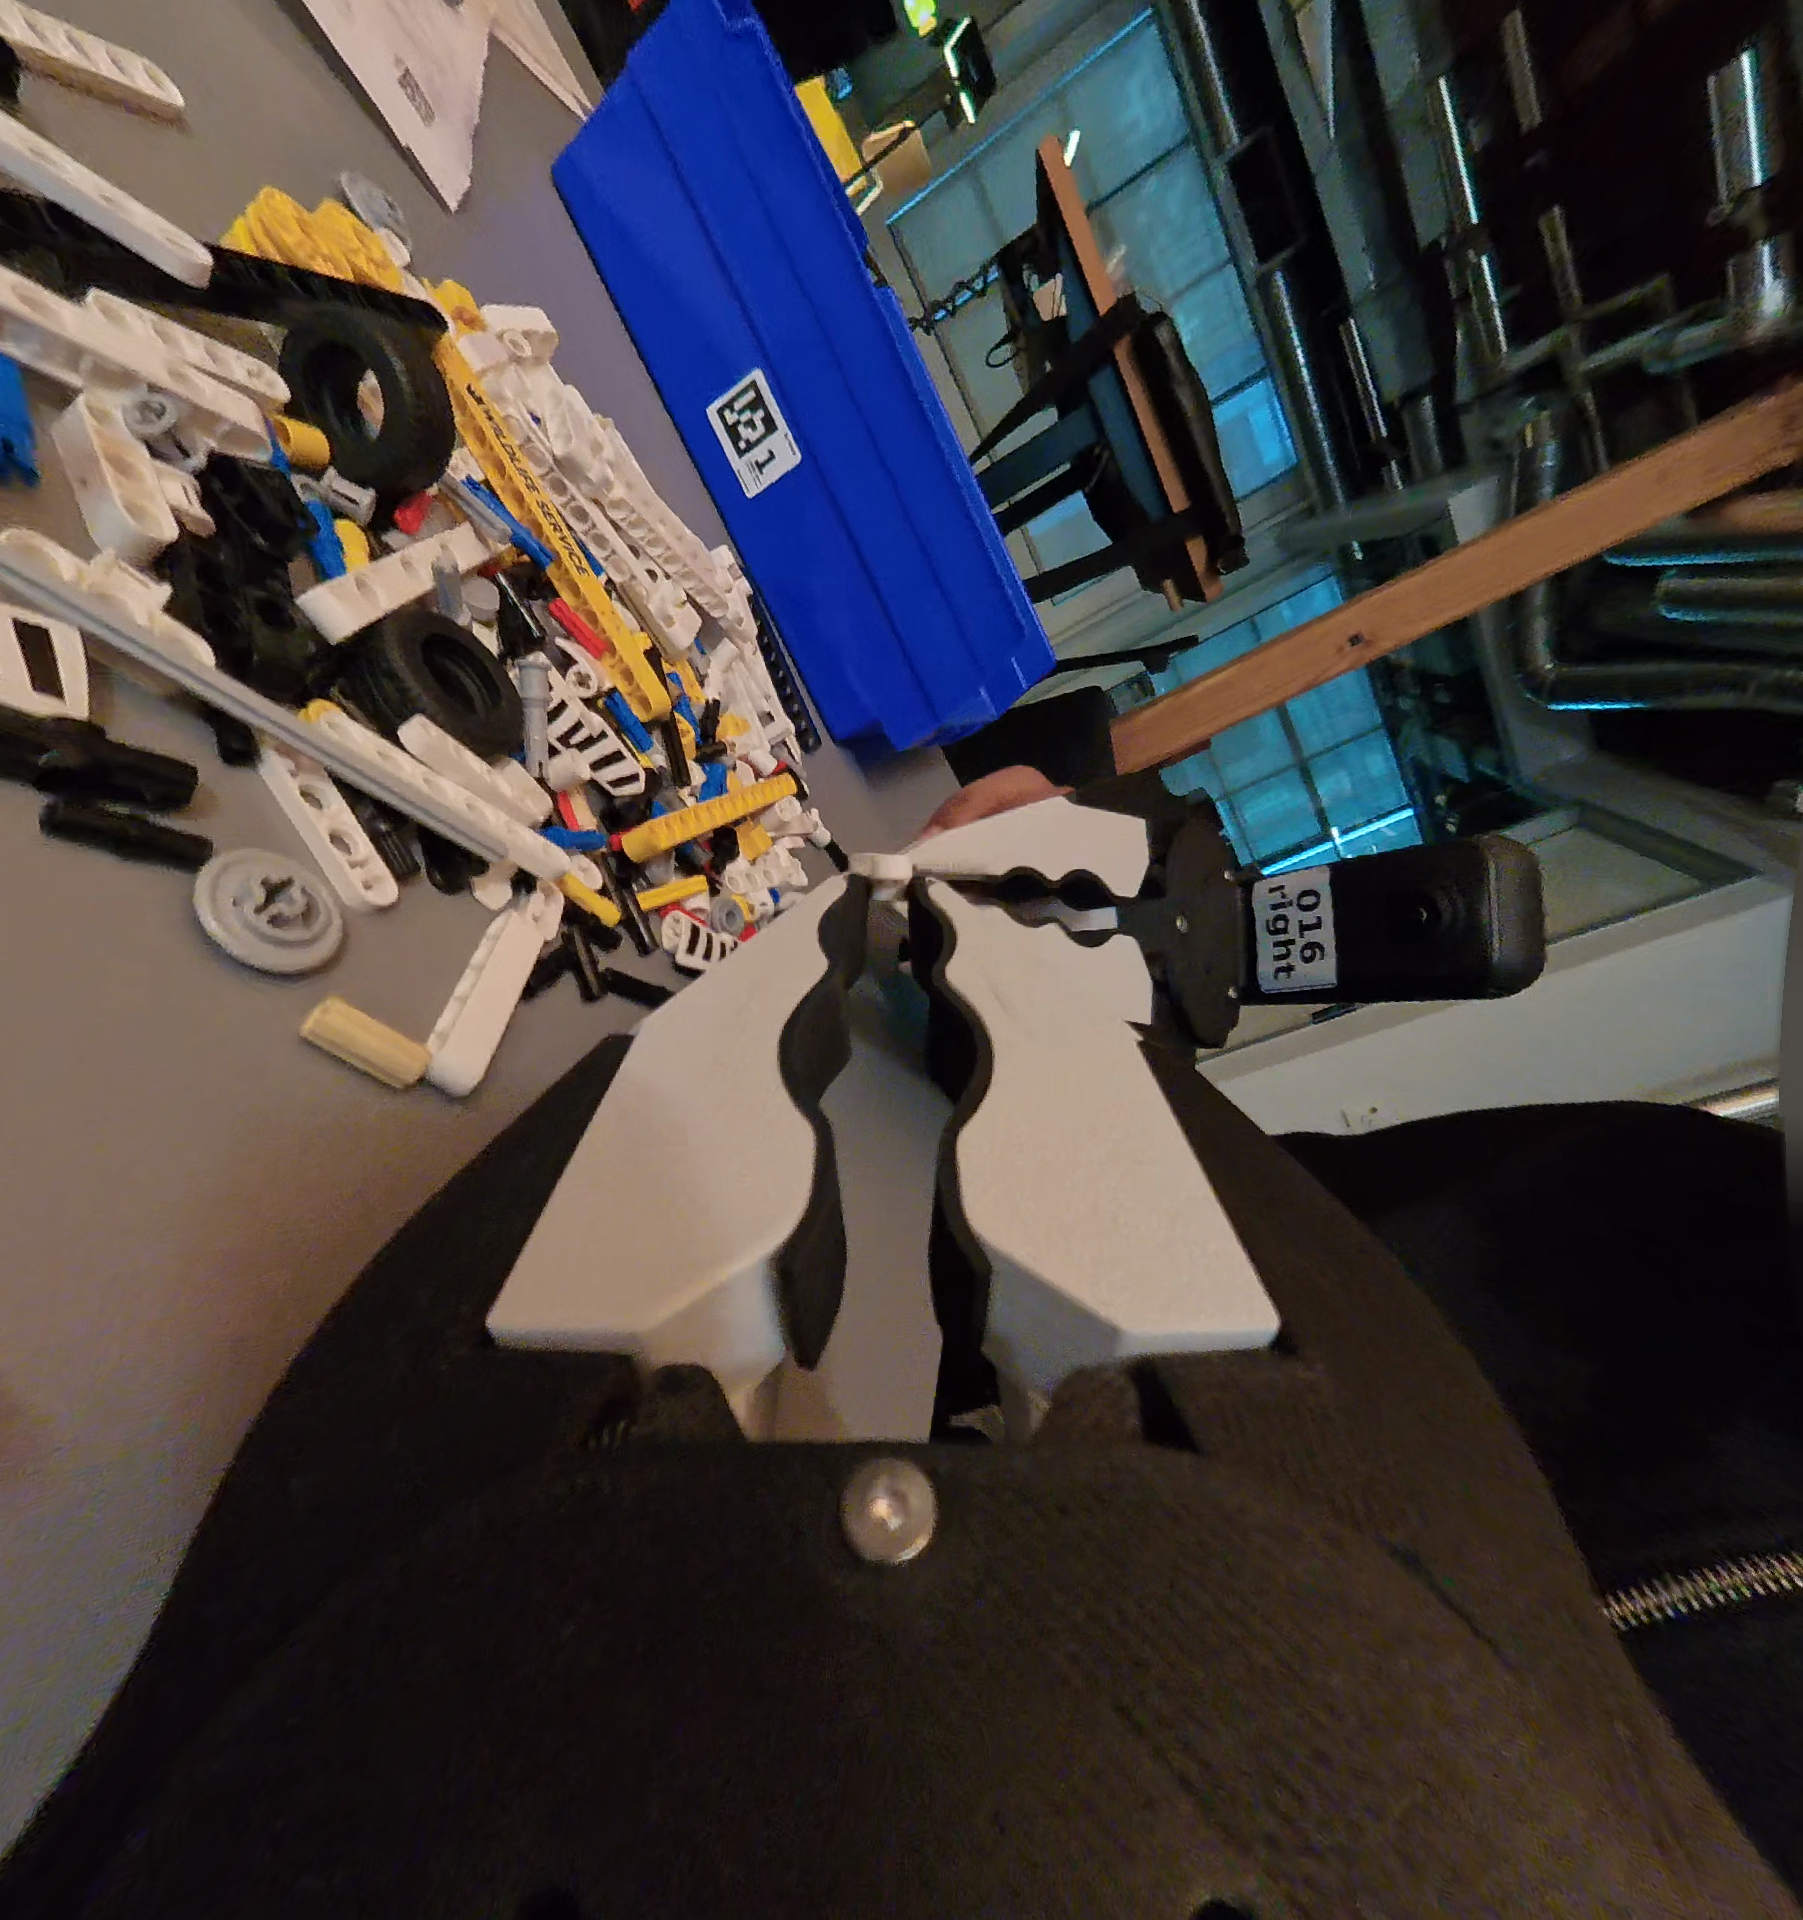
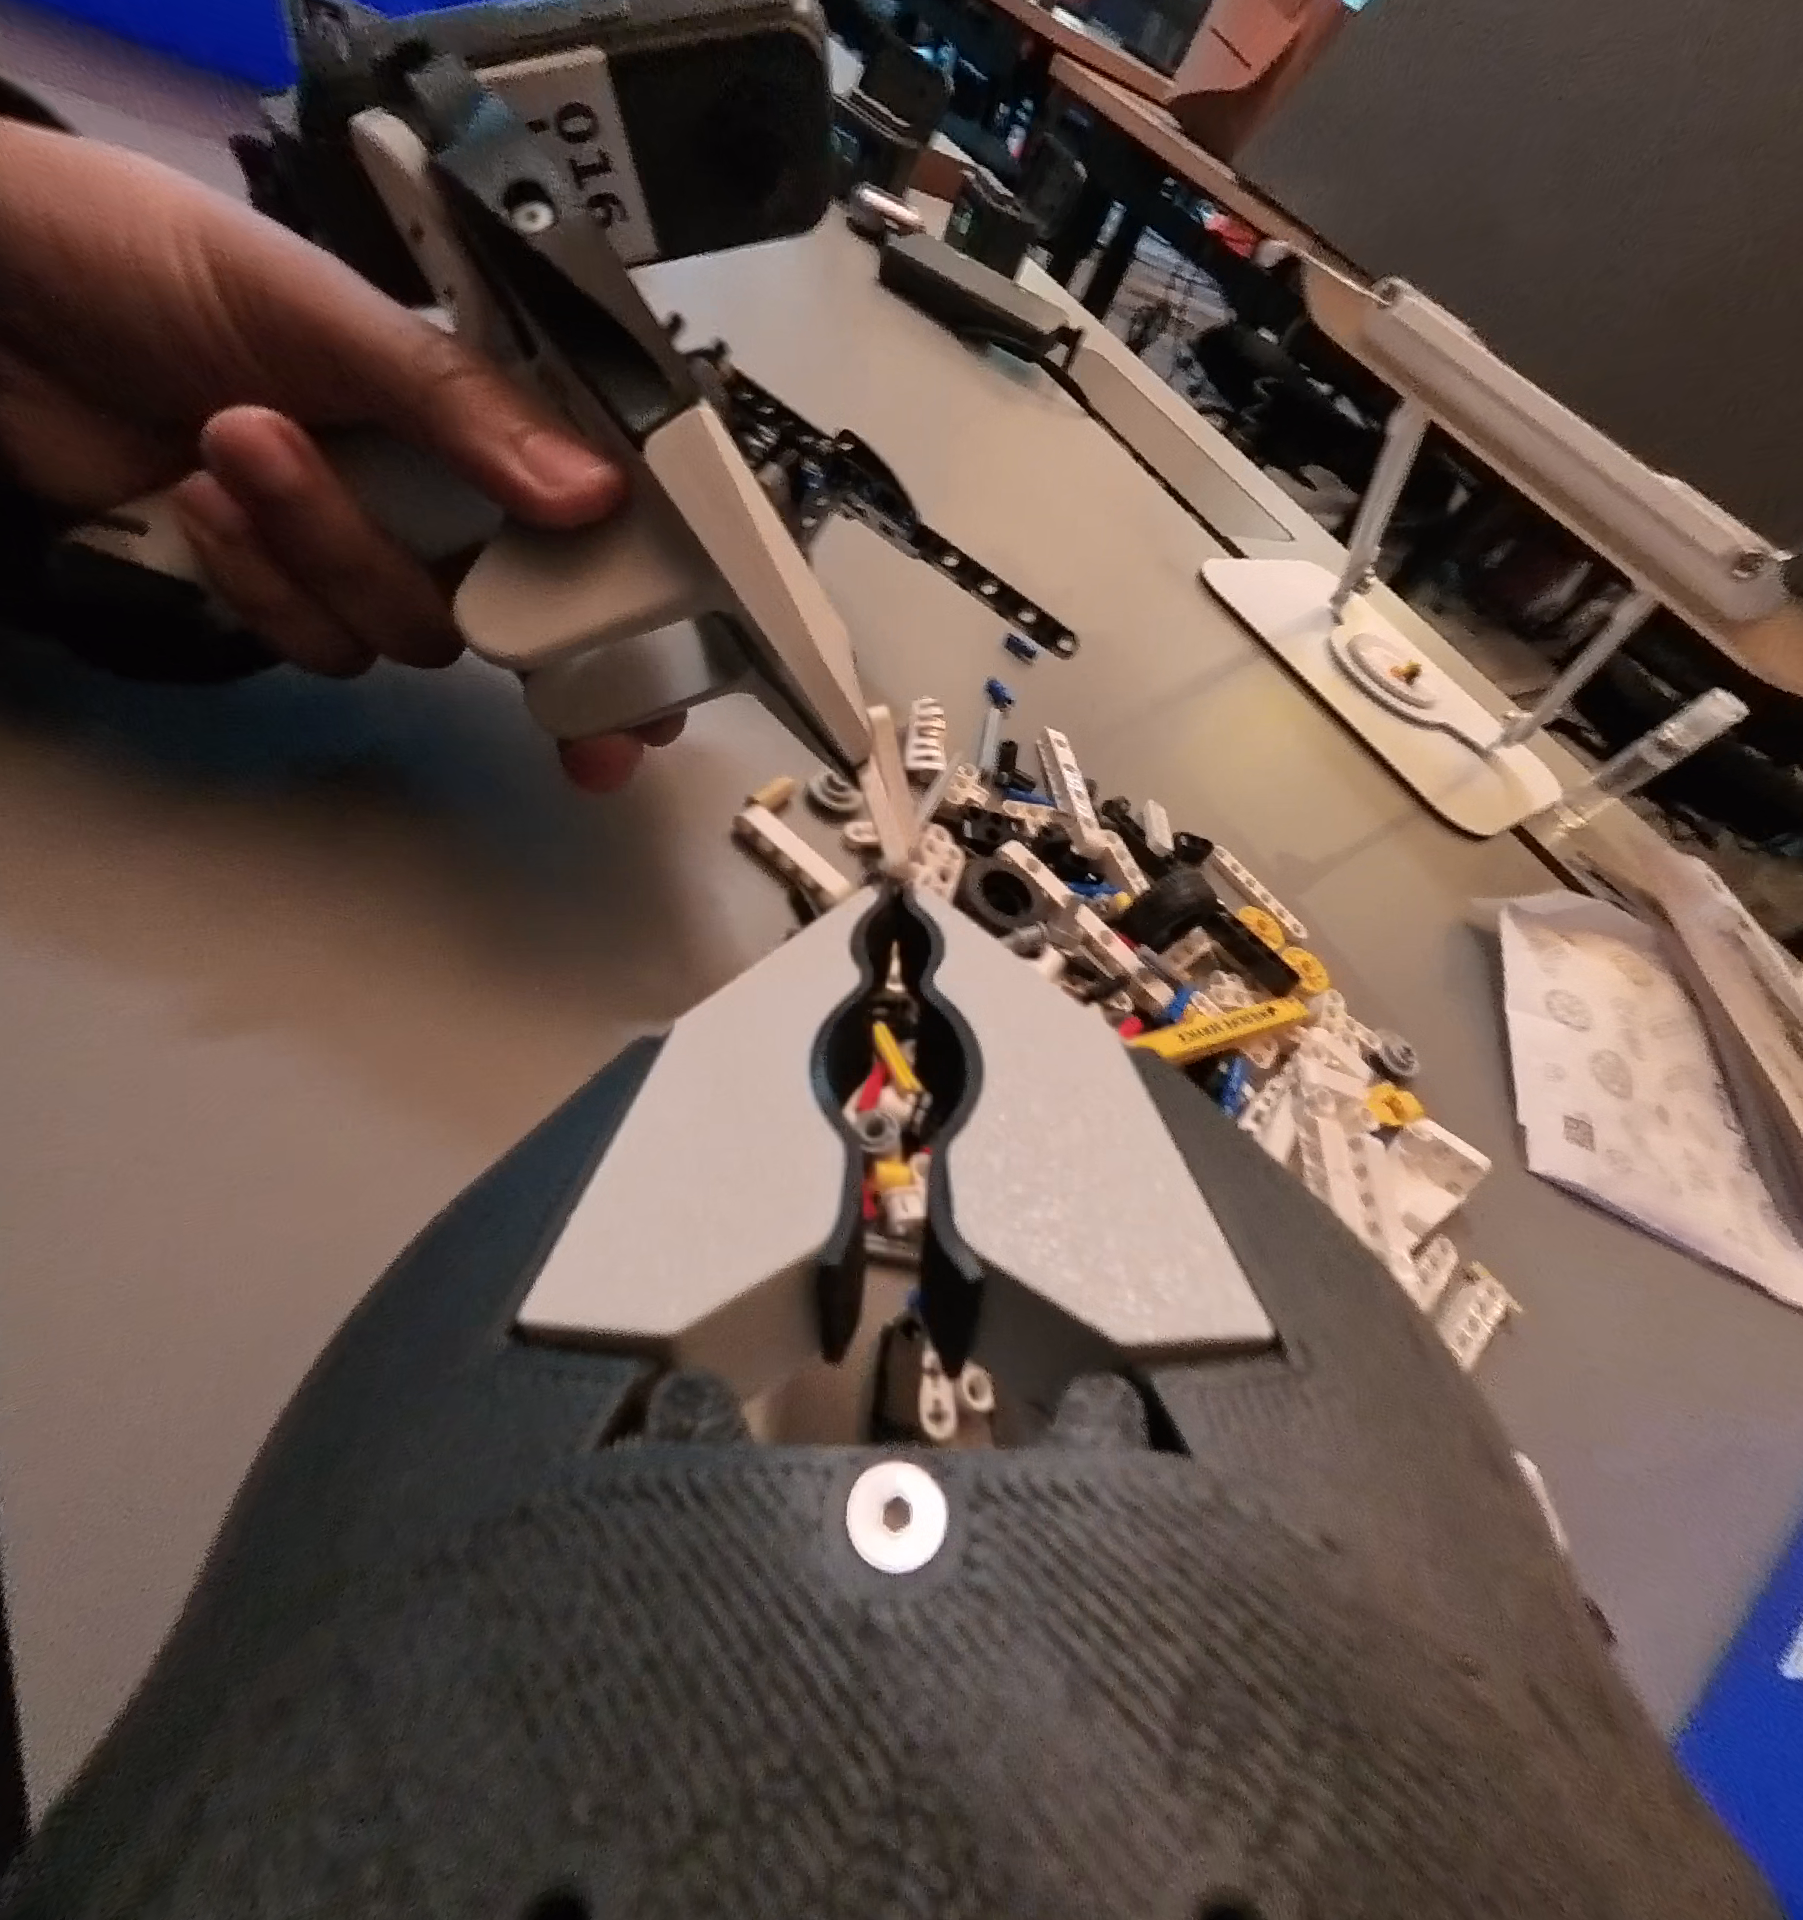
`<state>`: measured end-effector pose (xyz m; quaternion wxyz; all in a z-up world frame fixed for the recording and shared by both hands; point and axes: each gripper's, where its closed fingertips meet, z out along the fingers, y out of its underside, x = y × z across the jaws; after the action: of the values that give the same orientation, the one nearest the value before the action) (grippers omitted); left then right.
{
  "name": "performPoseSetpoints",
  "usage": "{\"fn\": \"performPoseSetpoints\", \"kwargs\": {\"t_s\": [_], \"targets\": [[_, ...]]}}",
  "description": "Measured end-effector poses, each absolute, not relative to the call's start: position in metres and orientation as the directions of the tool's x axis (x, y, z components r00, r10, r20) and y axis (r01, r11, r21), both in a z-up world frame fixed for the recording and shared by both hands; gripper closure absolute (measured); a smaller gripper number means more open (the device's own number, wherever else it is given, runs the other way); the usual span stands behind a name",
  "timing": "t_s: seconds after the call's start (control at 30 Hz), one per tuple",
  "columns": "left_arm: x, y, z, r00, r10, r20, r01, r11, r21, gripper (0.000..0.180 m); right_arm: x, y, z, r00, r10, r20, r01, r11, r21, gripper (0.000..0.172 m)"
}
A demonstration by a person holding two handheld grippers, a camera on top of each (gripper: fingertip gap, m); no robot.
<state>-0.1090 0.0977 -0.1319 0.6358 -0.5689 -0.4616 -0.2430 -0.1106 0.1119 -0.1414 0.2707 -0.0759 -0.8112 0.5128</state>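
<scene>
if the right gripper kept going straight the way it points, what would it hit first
Probably the thin white piece at the right gripper tips, which the left gripper holds; beyond it, the brick pile.

A heap of building parts (image 1: 523, 582) lies on the surface (image 1: 149, 1195), with a storage bin (image 1: 793, 416) just behind it and paper sheets (image 2: 1645, 1049) to one side. Above the heap's near edge, the left tongs (image 1: 884, 883) and right tongs (image 2: 892, 883) meet tip to tip on one small beam (image 1: 881, 864). A stand (image 2: 1396, 665) sits well beyond the heap.
</scene>
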Motion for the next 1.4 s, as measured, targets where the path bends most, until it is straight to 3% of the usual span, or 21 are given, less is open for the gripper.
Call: {"fn": "performPoseSetpoints", "kwargs": {"t_s": [0.13,0.37,0.57,0.63,0.9,1.0,1.1,1.3,1.4], "targets": [[-0.131,0.096,-0.136,0.487,0.332,0.808,0.768,0.278,-0.578,0.175,-0.128,0.133,-0.141,-0.789,0.483,0.379,-0.11,0.497,-0.861,0.172],[-0.145,0.107,-0.14,0.588,0.493,0.642,0.687,0.116,-0.718,0.174,-0.155,0.165,-0.139,-0.666,0.63,0.4,-0.039,0.506,-0.861,0.172],[-0.152,0.115,-0.138,0.685,0.561,0.465,0.59,-0.052,-0.806,0.146,-0.157,0.171,-0.134,-0.632,0.663,0.402,-0.04,0.49,-0.871,0.172],[-0.157,0.108,-0.138,0.701,0.618,0.356,0.53,-0.118,-0.84,0.145,-0.157,0.174,-0.131,-0.619,0.668,0.413,-0.046,0.494,-0.868,0.172],[-0.157,-0.002,-0.09,0.559,0.827,0.061,0.284,-0.121,-0.951,0.151,-0.143,0.164,-0.126,-0.645,0.679,0.349,-0.044,0.424,-0.905,0.169],[-0.154,-0.066,-0.079,0.438,0.899,0.013,0.243,-0.105,-0.964,0.149,-0.133,0.144,-0.125,-0.692,0.665,0.282,-0.026,0.368,-0.93,0.166],[-0.15,-0.109,-0.105,0.372,0.928,-0.032,0.323,-0.161,-0.933,0.137,-0.117,0.11,-0.125,-0.766,0.616,0.182,0.014,0.3,-0.954,0.16],[-0.132,-0.111,-0.153,0.44,0.894,-0.085,0.403,-0.281,-0.871,0.111,-0.083,0.039,-0.131,-0.837,0.529,0.139,0.025,0.29,-0.957,0.156],[-0.127,-0.097,-0.153,0.485,0.872,-0.063,0.377,-0.274,-0.885,0.117,-0.08,0.023,-0.141,-0.827,0.525,0.201,0.009,0.37,-0.929,0.156]]}}
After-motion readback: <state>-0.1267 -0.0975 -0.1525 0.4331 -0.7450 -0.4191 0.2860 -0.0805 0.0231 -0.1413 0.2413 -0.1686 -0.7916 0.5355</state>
